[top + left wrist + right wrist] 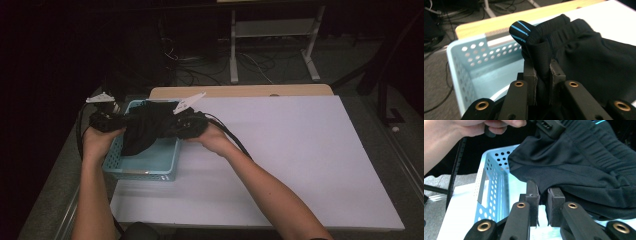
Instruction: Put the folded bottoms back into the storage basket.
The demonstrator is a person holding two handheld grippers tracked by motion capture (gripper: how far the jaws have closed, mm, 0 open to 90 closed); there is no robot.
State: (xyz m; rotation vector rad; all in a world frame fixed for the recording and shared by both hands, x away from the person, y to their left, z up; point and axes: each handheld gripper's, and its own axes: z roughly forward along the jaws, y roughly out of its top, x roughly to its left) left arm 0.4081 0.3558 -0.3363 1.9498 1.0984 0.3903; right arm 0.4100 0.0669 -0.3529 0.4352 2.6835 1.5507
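Note:
A black garment [150,127] with thin blue stripes hangs stretched between my two grippers, over a light blue perforated basket [145,170] at the table's left end. My left gripper [541,70] is shut on a bunched fold of the garment [586,57] near its waistband. In the high view the left gripper [116,121] holds the cloth's left end above the basket's left wall. My right gripper [542,195] is shut on the lower edge of the garment [579,162]. It grips the cloth's right end [176,125] above the basket's right wall. The garment's lower part sags into the basket.
The basket [466,60] stands on a white table top [300,150], with a wooden edge [240,91] behind it. The other hand [461,130] shows beyond the basket's wall [491,170]. Table legs and cables [270,60] lie on the dark floor behind.

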